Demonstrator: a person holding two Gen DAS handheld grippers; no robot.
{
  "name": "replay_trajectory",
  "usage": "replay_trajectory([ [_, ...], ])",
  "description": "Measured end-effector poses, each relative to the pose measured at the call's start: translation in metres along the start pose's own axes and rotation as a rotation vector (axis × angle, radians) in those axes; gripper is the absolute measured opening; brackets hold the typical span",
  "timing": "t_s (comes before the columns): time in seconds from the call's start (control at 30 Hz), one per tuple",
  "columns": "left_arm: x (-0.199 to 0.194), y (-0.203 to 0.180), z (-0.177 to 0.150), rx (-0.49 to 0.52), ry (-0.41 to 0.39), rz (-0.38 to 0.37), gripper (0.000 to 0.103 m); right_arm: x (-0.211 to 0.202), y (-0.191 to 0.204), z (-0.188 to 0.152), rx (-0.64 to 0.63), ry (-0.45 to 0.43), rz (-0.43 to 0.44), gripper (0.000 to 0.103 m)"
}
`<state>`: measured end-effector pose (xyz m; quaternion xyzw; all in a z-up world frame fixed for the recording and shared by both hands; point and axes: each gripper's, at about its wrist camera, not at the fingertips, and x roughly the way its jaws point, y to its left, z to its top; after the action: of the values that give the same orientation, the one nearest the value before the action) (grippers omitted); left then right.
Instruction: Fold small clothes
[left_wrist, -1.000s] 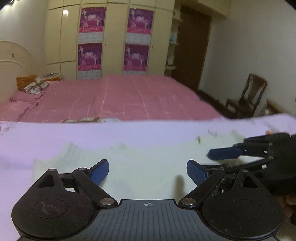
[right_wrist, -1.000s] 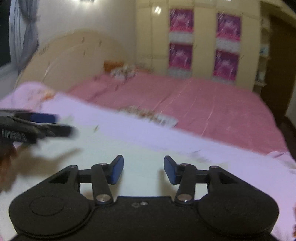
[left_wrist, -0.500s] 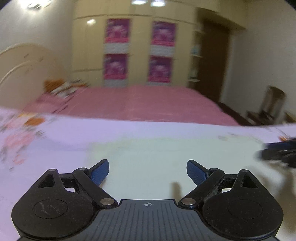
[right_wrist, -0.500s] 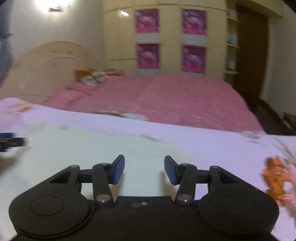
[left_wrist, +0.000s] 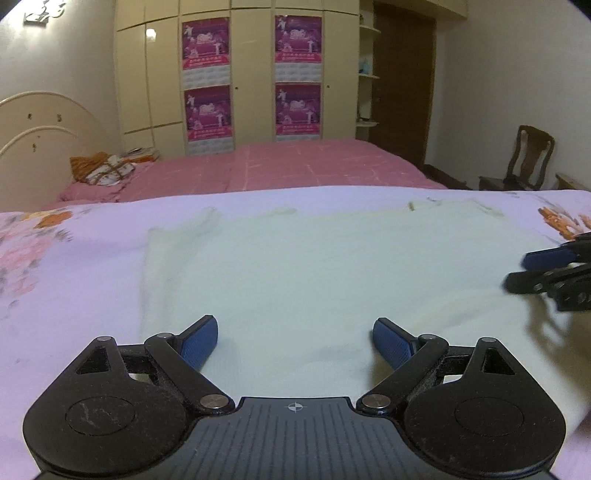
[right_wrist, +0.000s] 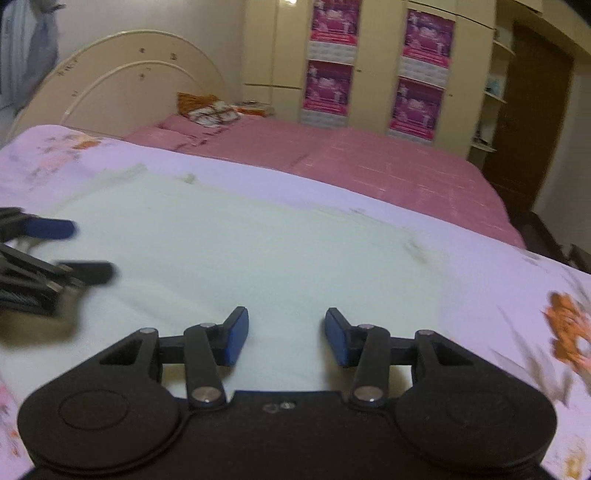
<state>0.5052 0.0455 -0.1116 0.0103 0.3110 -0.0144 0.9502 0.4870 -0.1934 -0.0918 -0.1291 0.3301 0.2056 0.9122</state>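
A pale cream garment lies spread flat on a lilac floral sheet; it also shows in the right wrist view. My left gripper is open and empty, low over the garment's near edge. My right gripper is open and empty, over the garment's near right part. The right gripper's blue-padded fingers show at the right edge of the left wrist view. The left gripper's fingers show at the left edge of the right wrist view.
Beyond the sheet lies a pink bed with a cream headboard and folded bedding. Cream wardrobes with magenta posters line the far wall. A wooden chair and a dark door stand at the right.
Both grippers have shifted over the garment and stay open. The left wrist view has swung left then settled; the right gripper has moved to the garment's right side, apart from the left.
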Motion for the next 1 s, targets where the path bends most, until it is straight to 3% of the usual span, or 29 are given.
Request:
replay_trajectory([
  [0.1,-0.016,-0.002,0.003,-0.020,-0.011,0.006,0.091,-0.012,0.005,0.000,0.019,0.004,-0.017,0.045],
  [0.2,-0.032,-0.020,0.002,-0.022,-0.041,-0.039,0.091,-0.030,0.021,0.002,0.019,-0.051,0.034,0.044],
  [0.33,-0.040,-0.041,-0.014,0.007,-0.015,-0.061,0.091,-0.042,0.051,-0.012,-0.045,-0.023,0.098,0.044],
  [0.4,-0.042,-0.039,-0.026,-0.005,0.020,-0.055,0.091,-0.046,0.064,-0.022,-0.085,-0.003,0.086,0.039],
  [0.47,-0.047,-0.037,-0.038,-0.005,0.039,-0.039,0.091,-0.047,0.070,-0.032,-0.089,0.023,0.085,0.039],
  [0.7,-0.070,-0.011,-0.056,-0.015,0.040,-0.006,0.091,-0.063,0.062,-0.049,-0.053,0.034,0.062,0.041],
  [1.0,-0.088,0.019,-0.073,-0.034,0.047,0.033,0.091,-0.082,0.016,-0.069,0.012,0.046,-0.028,0.043],
])
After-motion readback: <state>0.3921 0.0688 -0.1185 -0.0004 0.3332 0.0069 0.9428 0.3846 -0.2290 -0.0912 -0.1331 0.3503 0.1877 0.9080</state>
